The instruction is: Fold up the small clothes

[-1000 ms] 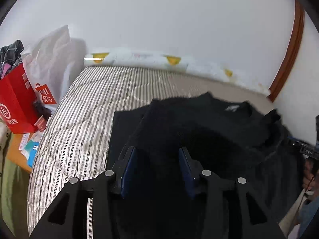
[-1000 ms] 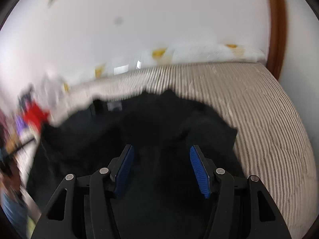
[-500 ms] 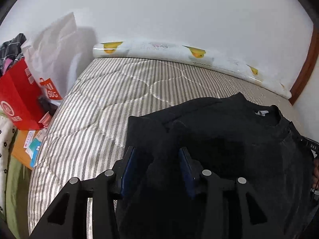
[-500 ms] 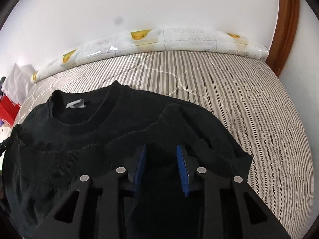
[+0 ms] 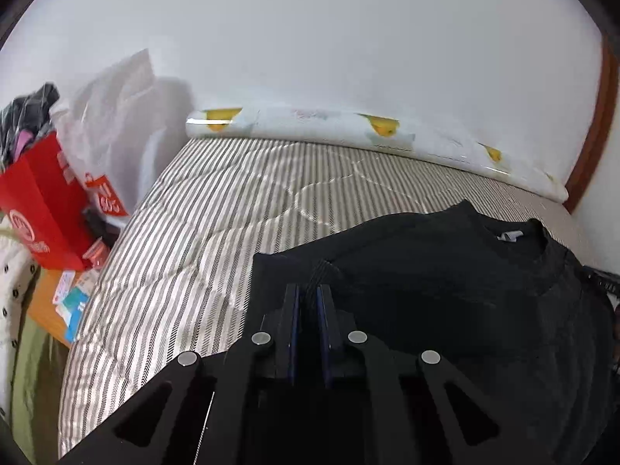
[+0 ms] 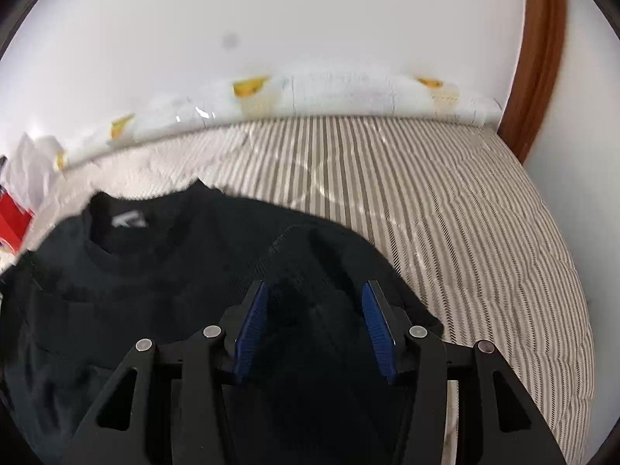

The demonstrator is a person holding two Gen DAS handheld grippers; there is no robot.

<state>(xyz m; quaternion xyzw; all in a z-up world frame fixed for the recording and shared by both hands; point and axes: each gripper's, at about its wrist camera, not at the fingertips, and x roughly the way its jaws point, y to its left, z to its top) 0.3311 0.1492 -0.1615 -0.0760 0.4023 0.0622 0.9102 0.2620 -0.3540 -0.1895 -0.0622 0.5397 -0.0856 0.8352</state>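
A black shirt (image 5: 445,290) lies spread on the striped bed (image 5: 213,232), its collar and white label (image 5: 509,236) toward the wall. My left gripper (image 5: 308,290) is shut on a raised fold of the fabric near the shirt's left edge. In the right wrist view the same shirt (image 6: 174,290) fills the lower left. My right gripper (image 6: 314,286) is over its right sleeve area, jaws closing. A hump of black fabric rises between the blue pads (image 6: 252,325), which still show bare.
A rolled white mat with yellow prints (image 5: 348,131) lies along the wall at the bed's far edge. A red bag (image 5: 35,201) and a white plastic bag (image 5: 112,116) stand left of the bed. A brown wooden frame (image 6: 542,58) rises at the right.
The left jaws have closed on a fold of the shirt. Both grippers came down closer to the shirt. The right jaws stand narrower than a second ago.
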